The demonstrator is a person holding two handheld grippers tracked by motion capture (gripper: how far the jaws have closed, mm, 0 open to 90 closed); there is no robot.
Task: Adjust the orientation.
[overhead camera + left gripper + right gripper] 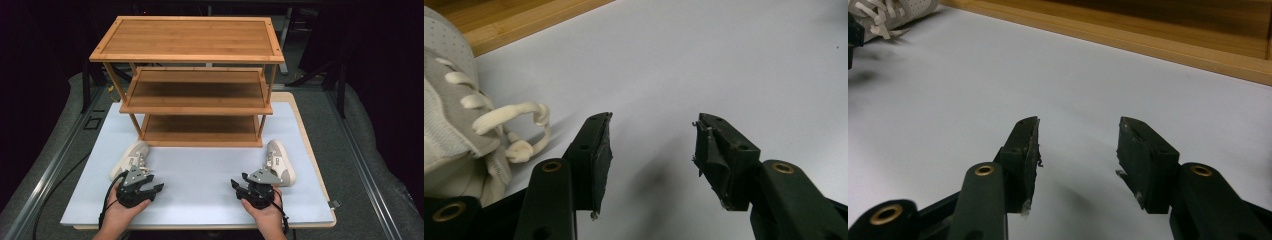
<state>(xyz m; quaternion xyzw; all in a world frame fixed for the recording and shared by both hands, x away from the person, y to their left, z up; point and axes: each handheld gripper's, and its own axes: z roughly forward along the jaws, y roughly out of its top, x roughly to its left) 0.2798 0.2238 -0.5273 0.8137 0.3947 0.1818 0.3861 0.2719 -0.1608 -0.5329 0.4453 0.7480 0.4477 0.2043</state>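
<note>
Two pale shoes (131,159) (278,162), one three-tier wooden rack (190,50), one white mat (200,180), two tongs (150,190) (240,189).

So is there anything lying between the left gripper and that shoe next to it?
No, nothing visible. The left gripper, jaws open and empty, sits right beside the left shoe, with bare white mat around them.

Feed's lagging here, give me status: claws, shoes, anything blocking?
Left claw open, beside left shoe. Right claw open, nothing between jaws, right shoe alongside. Both shoes on mat before wooden shelf. Nothing blocking.
</note>
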